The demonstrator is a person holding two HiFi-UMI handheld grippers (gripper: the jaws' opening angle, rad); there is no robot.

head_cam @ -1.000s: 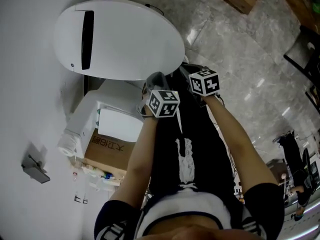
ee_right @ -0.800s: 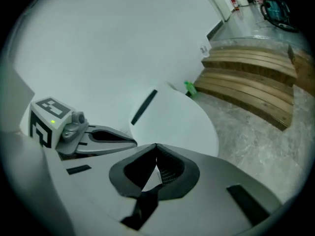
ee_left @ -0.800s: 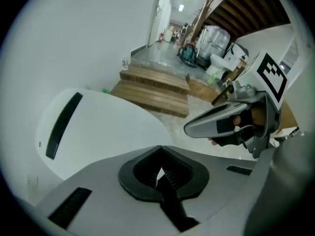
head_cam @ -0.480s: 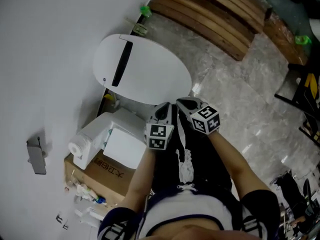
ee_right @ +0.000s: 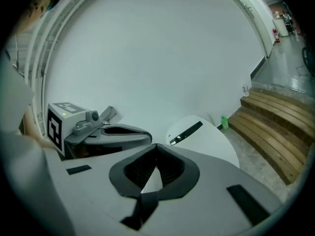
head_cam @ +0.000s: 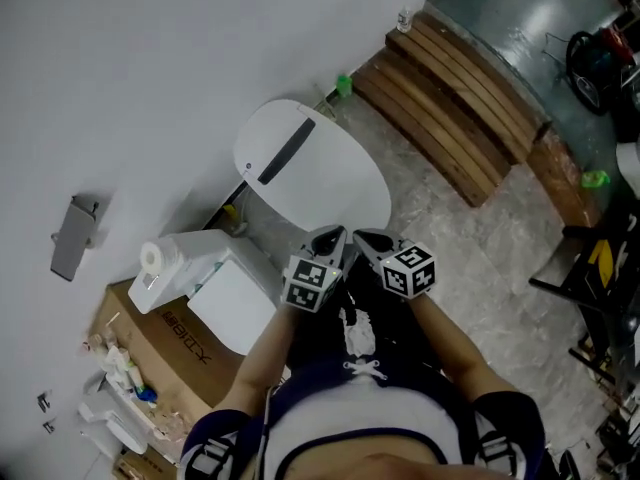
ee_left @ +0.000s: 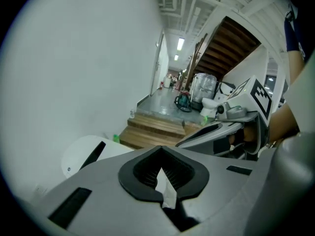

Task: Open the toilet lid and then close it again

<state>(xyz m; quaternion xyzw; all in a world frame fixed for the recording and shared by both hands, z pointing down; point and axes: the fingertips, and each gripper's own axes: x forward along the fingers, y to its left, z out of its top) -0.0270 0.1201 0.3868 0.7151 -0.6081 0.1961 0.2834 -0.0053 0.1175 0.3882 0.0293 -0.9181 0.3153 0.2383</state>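
In the head view, the left gripper and the right gripper are being held side by side, close in front of the person's body. Each pair of jaws is being pressed fully together with nothing between them, as both gripper views confirm. Just beyond the tips, the white toilet lid is being shown lying flat and shut on the bowl against the wall, with a dark strip near its back. The lid is being judged a stiff, fairly light plastic shell, smooth and slippery, hinged at the wall end. Hold is probably best being taken at the front rim nearest the grippers, and it should be lowered gently. Farther off, wooden steps are being seen.
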